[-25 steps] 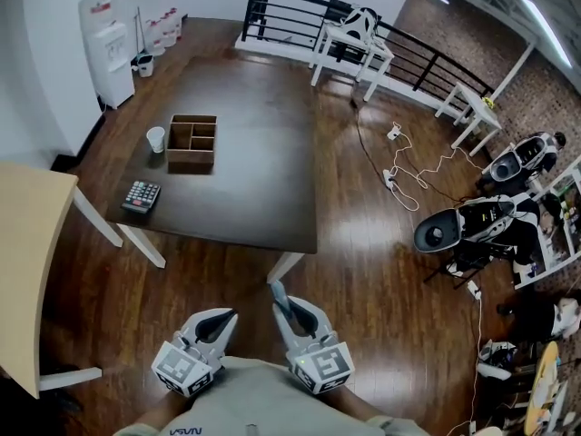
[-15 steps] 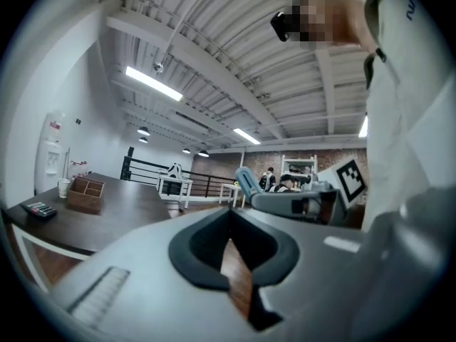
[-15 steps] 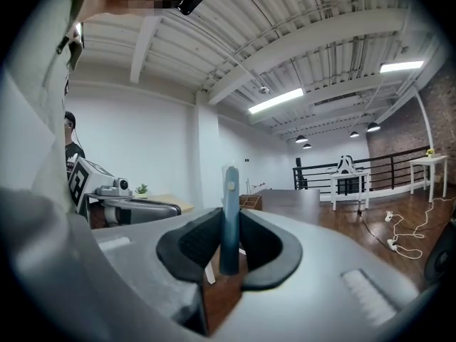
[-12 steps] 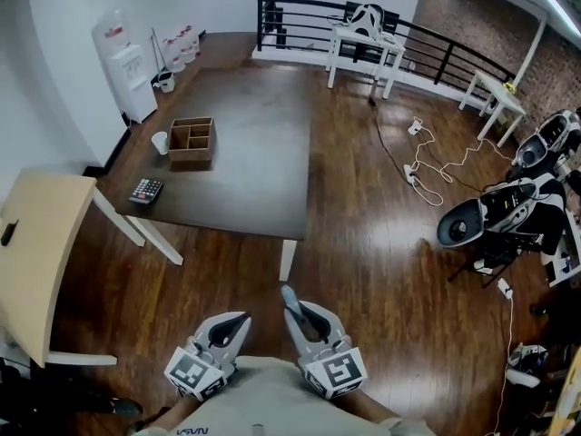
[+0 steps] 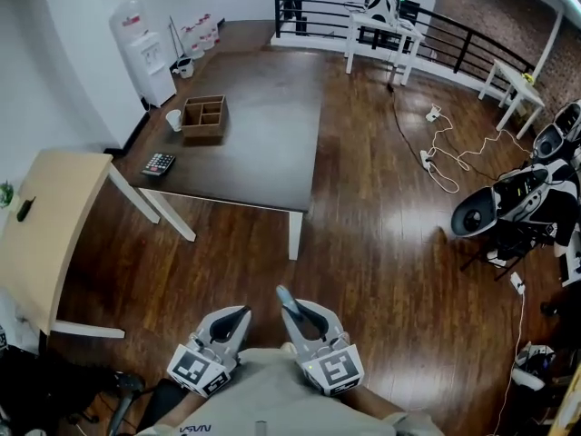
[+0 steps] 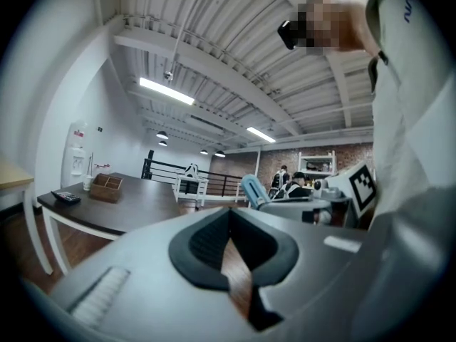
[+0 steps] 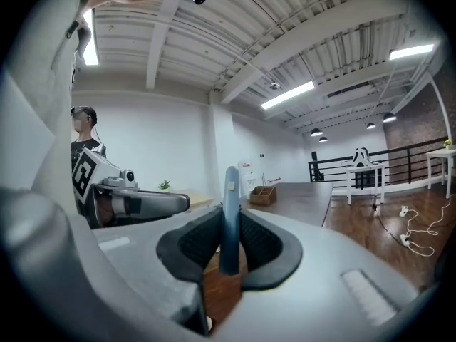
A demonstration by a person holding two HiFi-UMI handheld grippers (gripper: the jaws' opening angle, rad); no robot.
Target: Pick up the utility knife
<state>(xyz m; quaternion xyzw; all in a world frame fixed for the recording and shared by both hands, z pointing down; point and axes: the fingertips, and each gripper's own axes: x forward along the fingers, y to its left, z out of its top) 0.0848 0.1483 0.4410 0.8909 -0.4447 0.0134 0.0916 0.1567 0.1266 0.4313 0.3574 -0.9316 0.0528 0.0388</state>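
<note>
My right gripper (image 5: pixel 291 308) is shut on a blue-grey utility knife (image 5: pixel 285 296), held close to my body at the bottom of the head view. In the right gripper view the knife (image 7: pixel 229 212) stands upright, pinched between the black pads (image 7: pixel 258 242), its tip sticking out beyond them. Beside it my left gripper (image 5: pixel 239 314) is shut with nothing in it. In the left gripper view its pads (image 6: pixel 203 237) meet at the tip, and the knife (image 6: pixel 254 191) shows off to the right. Both grippers point roughly level over the wooden floor.
A dark table (image 5: pixel 263 143) stands ahead with a wooden divided box (image 5: pixel 204 116), a paper cup (image 5: pixel 173 120) and a calculator (image 5: pixel 158 163). A light wooden table (image 5: pixel 45 225) is at the left. Cables (image 5: pixel 445 162) and machines (image 5: pixel 508 207) lie at the right.
The dark table has drawn further away and more of the light table and floor shows. Both grippers keep their place by my body, with the knife still gripped.
</note>
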